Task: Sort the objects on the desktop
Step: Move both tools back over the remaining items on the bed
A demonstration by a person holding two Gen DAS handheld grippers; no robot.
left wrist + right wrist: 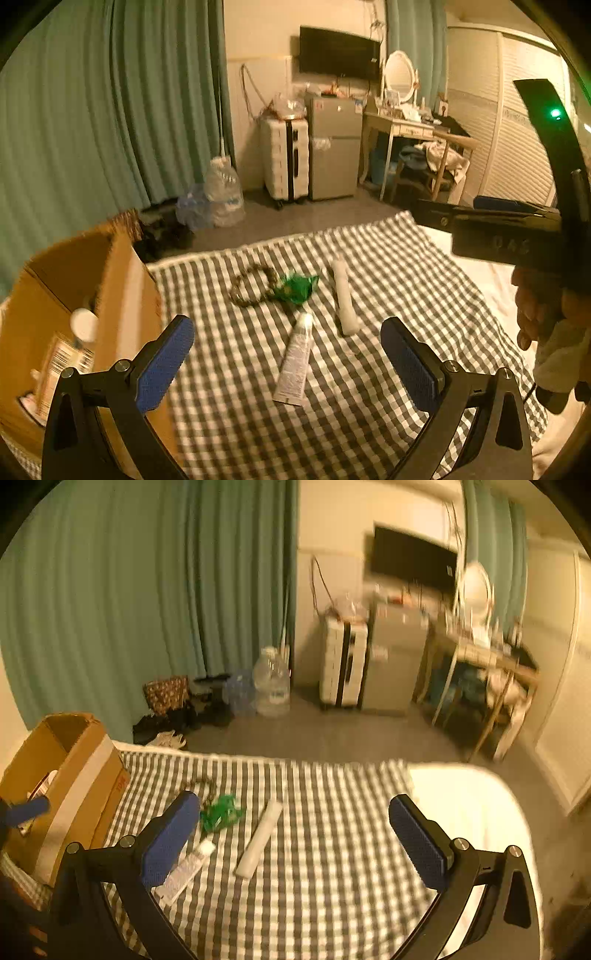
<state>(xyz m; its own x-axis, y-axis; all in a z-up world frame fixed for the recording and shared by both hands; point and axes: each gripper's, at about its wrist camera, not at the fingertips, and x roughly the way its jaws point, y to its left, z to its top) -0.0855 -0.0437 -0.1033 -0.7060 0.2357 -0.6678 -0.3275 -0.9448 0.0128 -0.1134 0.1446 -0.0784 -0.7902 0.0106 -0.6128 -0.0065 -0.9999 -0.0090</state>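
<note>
Both grippers hang over the checked cloth [369, 266] with nothing between their blue pads. The left gripper [286, 363] is spread wide above a white tube [295, 363] that lies flat with its cap pointing away; print runs along the tube, too blurred to read. The right gripper [293, 843] is spread just as wide, empty, touching nothing. Beyond the tube sit a green wrapper [295, 290], a bead bracelet [255, 286] just left of it, and a white stick [343, 297] to the right, all resting on the cloth. At the left edge stands an open cardboard box [79, 775] with red lettering I can't make out.
</note>
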